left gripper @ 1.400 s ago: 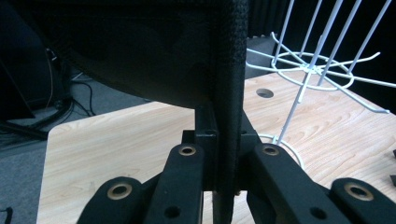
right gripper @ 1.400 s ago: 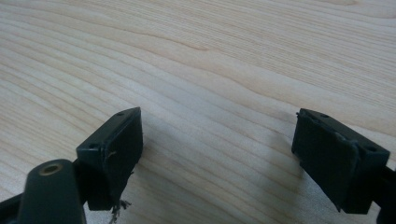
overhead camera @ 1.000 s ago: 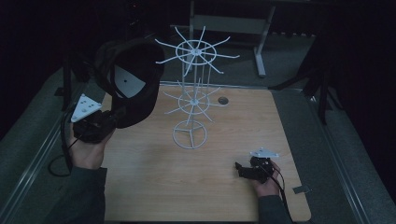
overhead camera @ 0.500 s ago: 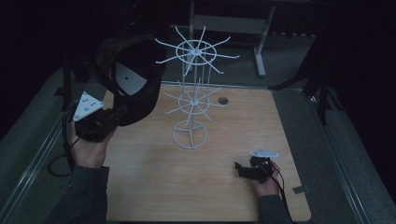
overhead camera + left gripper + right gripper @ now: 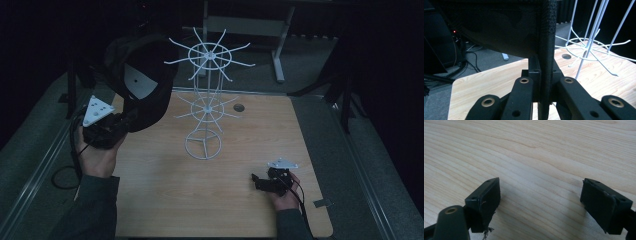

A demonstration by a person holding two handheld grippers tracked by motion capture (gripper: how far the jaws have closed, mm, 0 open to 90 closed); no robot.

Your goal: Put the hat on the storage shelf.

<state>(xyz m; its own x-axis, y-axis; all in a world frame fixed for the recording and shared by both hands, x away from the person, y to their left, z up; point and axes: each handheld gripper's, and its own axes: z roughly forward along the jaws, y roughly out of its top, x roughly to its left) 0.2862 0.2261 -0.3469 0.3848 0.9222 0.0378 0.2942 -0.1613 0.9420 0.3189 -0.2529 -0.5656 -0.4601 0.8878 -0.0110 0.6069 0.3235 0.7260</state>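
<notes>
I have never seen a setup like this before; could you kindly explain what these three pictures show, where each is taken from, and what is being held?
There is no robot arm here: a person at a wooden table holds a hand-operated two-jaw gripper in each hand. The high view looks down from above the person's side. The other two pictures come from small cameras riding on each gripper, looking along its black jaws.

On the table stands a white wire display rack with spokes radiating at two levels.

The left gripper is shut on the edge of a black cap, lifted beside the rack's upper spokes; the left gripper view shows the jaws pinching the dark fabric.

The right gripper sits low over the table, jaws open and empty, with bare wood between them in the right gripper view.
</notes>
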